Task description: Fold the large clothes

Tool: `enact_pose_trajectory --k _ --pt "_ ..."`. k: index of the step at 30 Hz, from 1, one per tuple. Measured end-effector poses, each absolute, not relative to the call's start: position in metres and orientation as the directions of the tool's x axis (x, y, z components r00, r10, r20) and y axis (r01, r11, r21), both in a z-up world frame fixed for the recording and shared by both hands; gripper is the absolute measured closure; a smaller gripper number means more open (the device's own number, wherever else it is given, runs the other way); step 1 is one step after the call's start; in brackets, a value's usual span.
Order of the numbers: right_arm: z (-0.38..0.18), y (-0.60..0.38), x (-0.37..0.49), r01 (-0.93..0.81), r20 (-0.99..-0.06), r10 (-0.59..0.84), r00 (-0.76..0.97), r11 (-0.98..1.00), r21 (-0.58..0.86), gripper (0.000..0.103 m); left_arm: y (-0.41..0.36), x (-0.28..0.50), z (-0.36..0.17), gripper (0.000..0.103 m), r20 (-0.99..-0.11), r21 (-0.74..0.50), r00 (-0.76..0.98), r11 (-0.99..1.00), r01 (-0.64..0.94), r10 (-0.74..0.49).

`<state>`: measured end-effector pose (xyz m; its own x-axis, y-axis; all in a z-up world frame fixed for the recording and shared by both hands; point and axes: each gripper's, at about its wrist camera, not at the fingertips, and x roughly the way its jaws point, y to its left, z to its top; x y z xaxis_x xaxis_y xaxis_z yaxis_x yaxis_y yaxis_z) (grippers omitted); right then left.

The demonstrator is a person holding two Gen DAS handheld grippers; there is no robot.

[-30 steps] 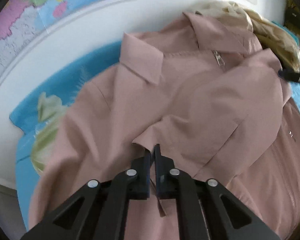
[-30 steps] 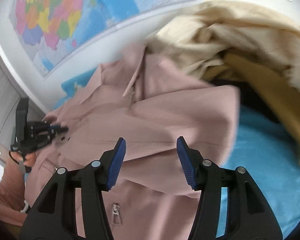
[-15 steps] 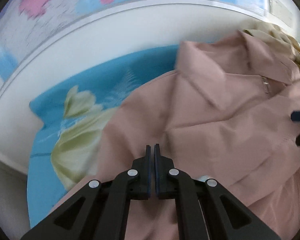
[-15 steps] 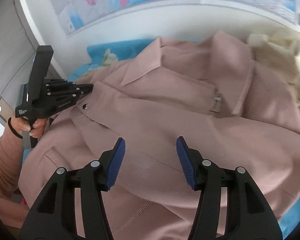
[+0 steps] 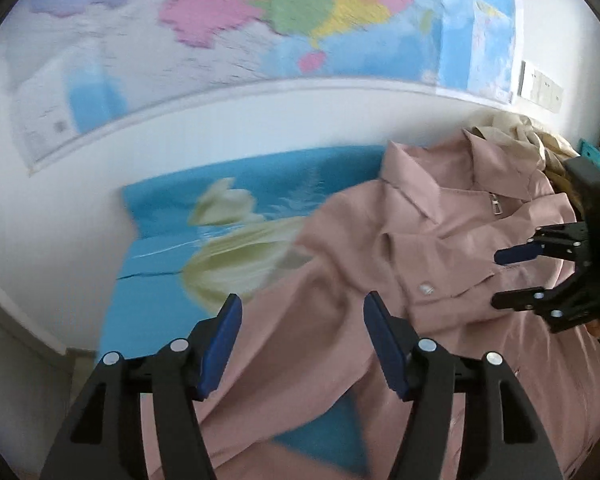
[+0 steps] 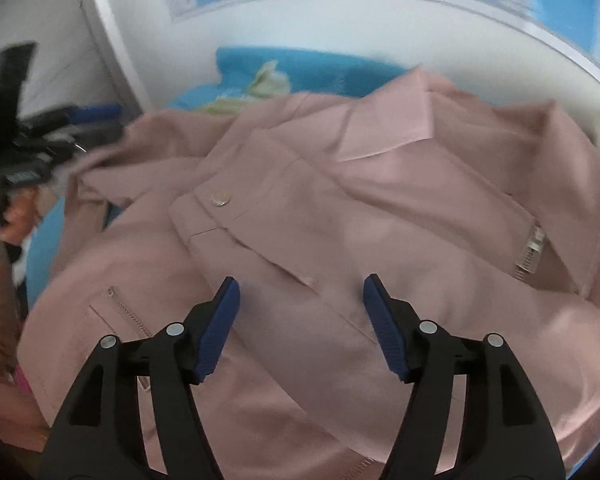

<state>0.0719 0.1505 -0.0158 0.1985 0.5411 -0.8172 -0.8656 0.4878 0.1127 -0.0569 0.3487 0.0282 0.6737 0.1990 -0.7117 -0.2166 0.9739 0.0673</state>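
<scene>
Below, the soft pink jacket [image 6: 380,208] lies crumpled beneath both just-opened grippers, left gripper [image 5: 302,334] and right gripper [image 6: 300,320], nothing between their jaws.

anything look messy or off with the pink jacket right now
Yes. The pink jacket lies rumpled and askew on the blue sheet, its left side bunched rather than flat. A cream garment is heaped behind the collar. No damage shows.

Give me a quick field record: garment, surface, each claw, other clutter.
garment: pink jacket, collar toward the wall, zipper pull and snap button showing
surface: blue floral sheet
left claw: open, just been opening, nothing between the jaws
right claw: open, just widened, hovering over the jacket front
clutter: cream garment beyond the collar
wall: map poster
</scene>
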Motion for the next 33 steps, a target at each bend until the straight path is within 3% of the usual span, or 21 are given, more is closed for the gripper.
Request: enact_pose_trajectory --k 5,15,18,19,20,26,33 --pt "-0.033 0.174 0.071 -0.866 -0.841 0.511 0.177 0.488 0.114 0.039 0.376 -0.107 0.021 0.033 -0.72 0.067 0.646 0.951 -0.301 0.255" --pt "-0.01 0.169 0.053 -0.871 -0.809 0.577 0.113 0.45 0.199 0.038 0.403 -0.169 -0.036 0.035 -0.807 0.01 0.55 0.936 -0.351 0.215" --pt "-0.007 0.175 0.04 -0.878 -0.8 0.596 0.066 0.416 0.237 0.038 0.415 -0.172 -0.044 0.061 -0.819 0.014 0.525 0.924 -0.381 0.23" --pt "-0.005 0.179 0.034 -0.887 -0.799 0.599 0.056 0.398 0.236 0.038 0.419 -0.174 -0.042 0.088 -0.815 -0.006 0.536 0.923 -0.386 0.218" --pt "-0.003 0.186 0.023 -0.902 -0.798 0.601 0.043 0.367 0.228 0.038 0.425 -0.173 -0.04 0.097 -0.822 -0.017 0.528 0.917 -0.398 0.214" --pt "0.013 0.241 -0.056 -0.964 -0.765 0.629 -0.14 0.092 0.252 0.038 0.438 -0.181 -0.017 0.1 -0.787 -0.088 0.589 0.911 -0.403 0.184" --pt "-0.009 0.295 -0.152 -0.975 -0.824 0.528 -0.208 -0.183 0.13 0.025 0.427 -0.164 -0.001 0.1 -0.791 -0.052 0.585 0.932 -0.358 0.18"
